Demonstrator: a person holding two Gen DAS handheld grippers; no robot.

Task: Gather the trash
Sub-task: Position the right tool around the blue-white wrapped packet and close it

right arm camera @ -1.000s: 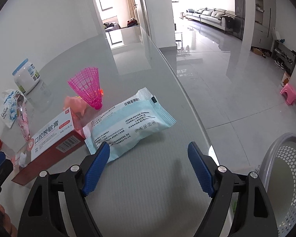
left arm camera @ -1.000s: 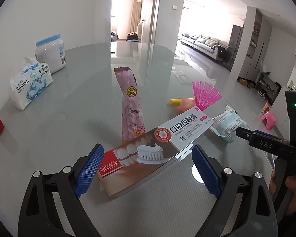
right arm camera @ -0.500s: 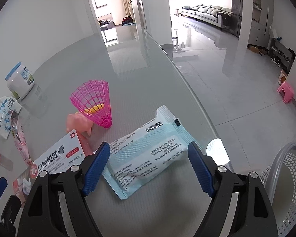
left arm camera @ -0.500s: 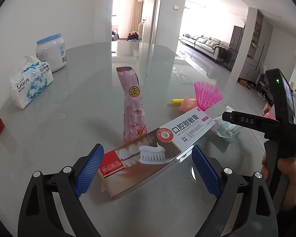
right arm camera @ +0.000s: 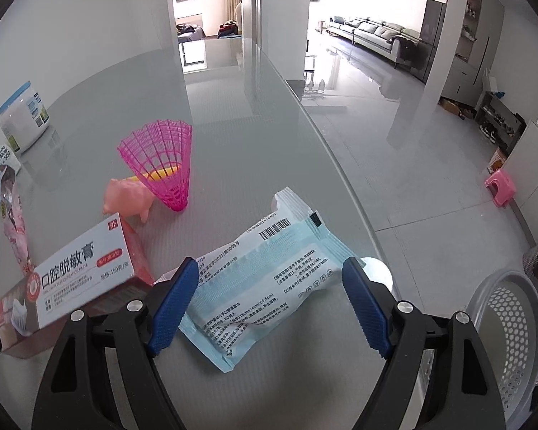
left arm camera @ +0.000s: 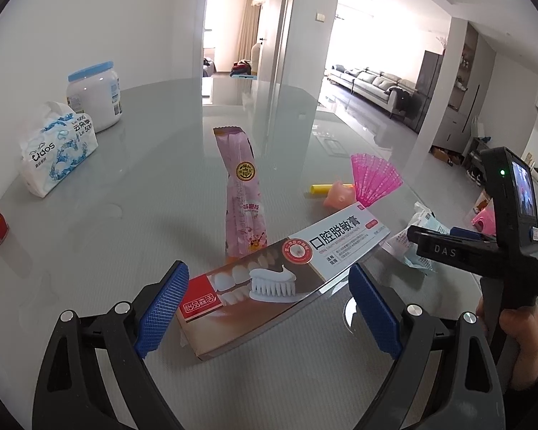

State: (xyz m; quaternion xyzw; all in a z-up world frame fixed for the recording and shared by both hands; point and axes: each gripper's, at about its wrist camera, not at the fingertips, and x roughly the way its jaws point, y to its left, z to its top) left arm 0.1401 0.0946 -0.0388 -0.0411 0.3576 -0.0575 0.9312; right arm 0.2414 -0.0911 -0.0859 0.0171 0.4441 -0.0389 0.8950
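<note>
Since a second ago we have brought our right gripper (right arm camera: 270,302), fingers spread, astride the blue packet (right arm camera: 265,283) lying slantwise on the tabletop (right arm camera: 254,136), while our left gripper (left arm camera: 267,310), equally open, frames the toothpaste box (left arm camera: 283,276).
</note>
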